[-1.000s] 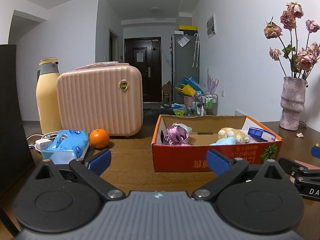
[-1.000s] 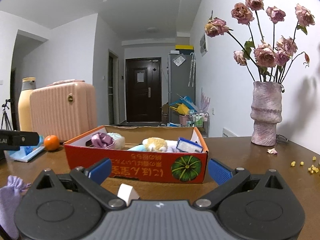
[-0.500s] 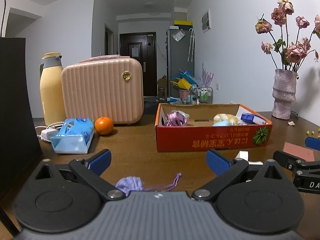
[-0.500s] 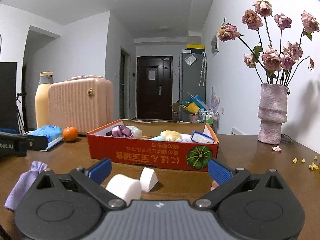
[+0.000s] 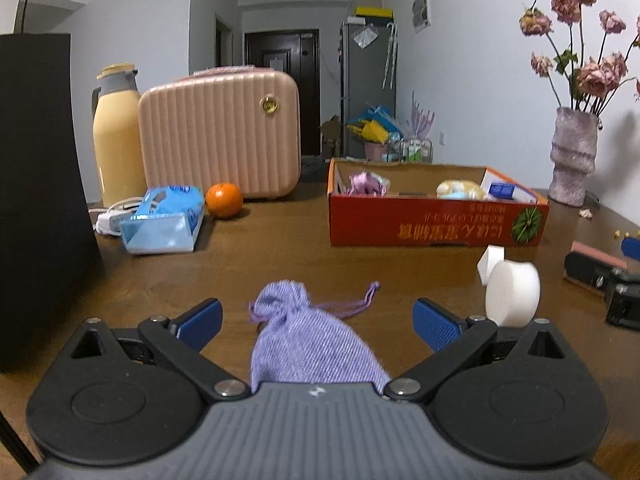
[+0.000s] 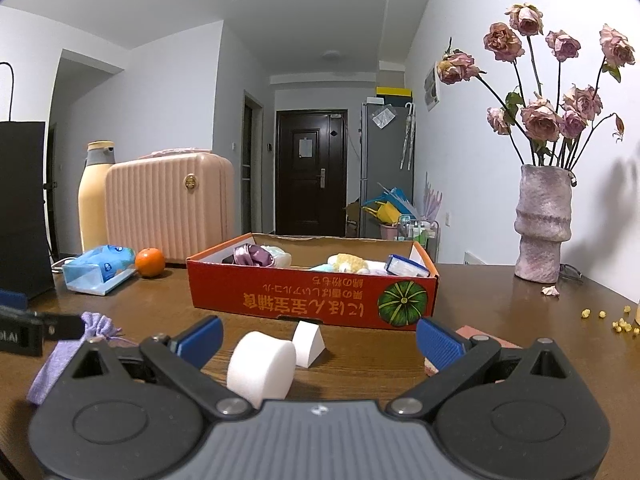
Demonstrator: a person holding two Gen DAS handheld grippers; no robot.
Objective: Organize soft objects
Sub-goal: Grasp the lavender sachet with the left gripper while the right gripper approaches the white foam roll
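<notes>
Nearest first: our left gripper (image 5: 316, 322) has its fingers spread wide, gripping nothing. The lilac drawstring pouch (image 5: 308, 340) lies on the table (image 5: 300, 260) between the two blue pads (image 5: 200, 320), neck pointing away from us, cord trailing to the right; pads not touching it as far as we can see.

Our right gripper (image 6: 318, 338) is likewise wide apart and empty. The white foam cylinder (image 6: 260, 364) lies on its side between its fingers, closer to the left pad, contact unclear. Just beyond it stands a white foam wedge (image 6: 308, 342), close beside the cylinder. A pink block (image 6: 476, 334) sits partly hidden behind the right finger.

Mid-table: the red cardboard box (image 6: 312, 300), open top, printed front with a pumpkin graphic. Inside we see a purple satin item (image 6: 250, 256) at the left, a yellow plush (image 6: 346, 262) in the middle and a blue-and-white pack (image 6: 406, 266) at the right.

Left of the box: an orange (image 5: 224, 200) just beside a blue tissue pack (image 5: 164, 220), with a white charger (image 5: 108, 220) next to it. Behind them, a pink ribbed case (image 5: 220, 144) and a yellow flask (image 5: 118, 136).

Far right: a vase (image 6: 542, 224) of dried roses; loose petal and yellow crumbs on the table near it.
</notes>
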